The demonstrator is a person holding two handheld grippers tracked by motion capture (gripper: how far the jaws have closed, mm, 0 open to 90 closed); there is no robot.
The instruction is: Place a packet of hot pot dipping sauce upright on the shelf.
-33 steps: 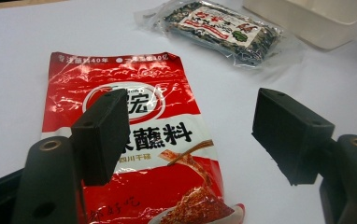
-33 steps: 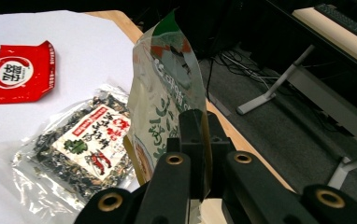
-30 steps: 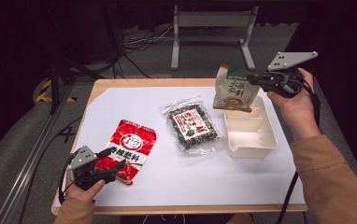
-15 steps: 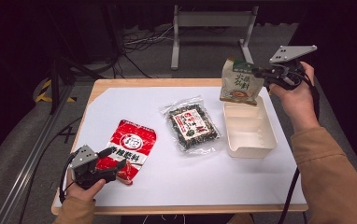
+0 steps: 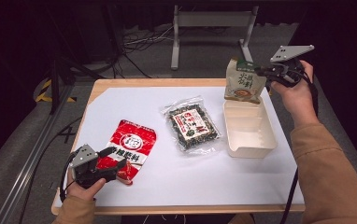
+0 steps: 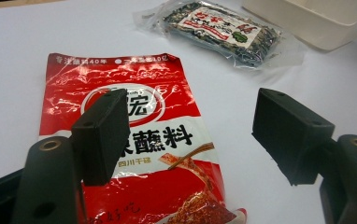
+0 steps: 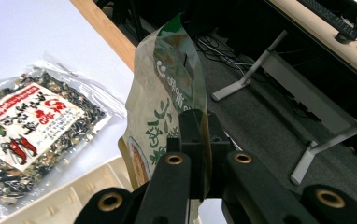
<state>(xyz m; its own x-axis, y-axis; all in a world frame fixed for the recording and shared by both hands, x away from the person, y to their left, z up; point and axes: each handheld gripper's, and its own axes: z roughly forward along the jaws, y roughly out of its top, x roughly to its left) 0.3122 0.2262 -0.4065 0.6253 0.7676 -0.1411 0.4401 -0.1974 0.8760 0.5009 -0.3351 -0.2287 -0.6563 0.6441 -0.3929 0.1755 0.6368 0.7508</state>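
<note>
A beige and green snack pouch (image 5: 243, 84) hangs in the air over the far end of the cream divided tray (image 5: 249, 130), pinched at its edge by my right gripper (image 5: 266, 73). In the right gripper view the jaws are shut on that pouch (image 7: 165, 107). At the table's near left, my left gripper (image 5: 113, 169) rests open by the lower end of a red seasoning packet (image 5: 129, 148). In the left gripper view its fingers (image 6: 103, 135) stand wide apart over the red packet (image 6: 134, 140), touching nothing.
A clear bag of dark dried mix (image 5: 193, 127) lies between the red packet and the tray, and appears again (image 6: 218, 29) (image 7: 22, 130). White paper (image 5: 167, 182) covers the wooden table. A metal stand (image 5: 209, 32) and cables lie on the floor beyond.
My right gripper has carried the pouch toward the far right, out past the tray's far end. The left gripper has stayed put.
</note>
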